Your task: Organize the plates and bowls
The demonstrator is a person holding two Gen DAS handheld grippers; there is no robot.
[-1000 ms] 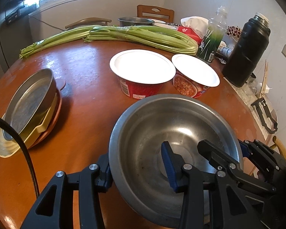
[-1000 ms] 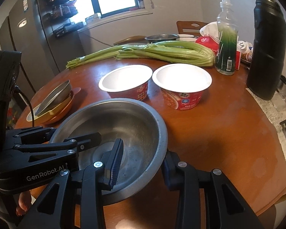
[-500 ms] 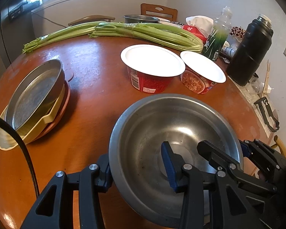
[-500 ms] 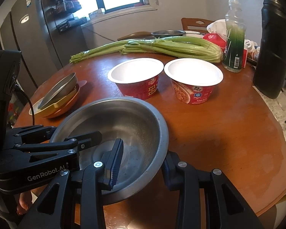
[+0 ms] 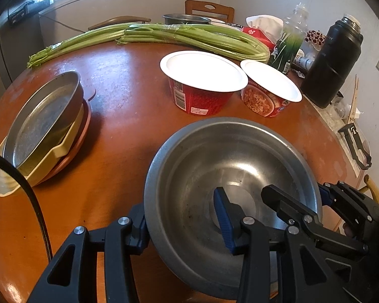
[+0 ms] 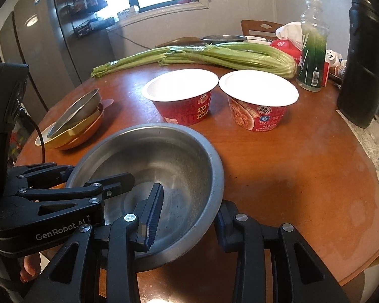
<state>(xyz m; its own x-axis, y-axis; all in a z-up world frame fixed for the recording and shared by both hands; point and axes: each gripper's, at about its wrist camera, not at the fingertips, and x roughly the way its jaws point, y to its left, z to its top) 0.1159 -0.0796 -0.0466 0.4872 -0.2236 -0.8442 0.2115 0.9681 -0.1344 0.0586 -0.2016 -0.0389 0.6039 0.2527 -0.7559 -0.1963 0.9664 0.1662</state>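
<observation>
A large steel bowl (image 5: 230, 161) (image 6: 164, 156) is held above the near edge of the round wooden table (image 5: 123, 116). My left gripper (image 5: 182, 214) is shut on its left rim, one finger inside, one outside. My right gripper (image 6: 189, 207) is shut on its right rim the same way. A stack of dishes (image 5: 40, 126) (image 6: 75, 123) sits at the table's left: a steel pan on a yellow dish, an orange plate and a white plate.
Two red instant-noodle bowls (image 5: 202, 83) (image 6: 259, 101) stand mid-table. Celery stalks (image 5: 164, 38) lie across the back. A green bottle (image 6: 313, 48), a black thermos (image 6: 363, 63) and a tissue pack stand at the right. A fridge stands far left.
Both grippers have lifted the steel bowl higher; the noodle bowls and dish stack sit lower and closer in both views. The grip on the rim is unchanged.
</observation>
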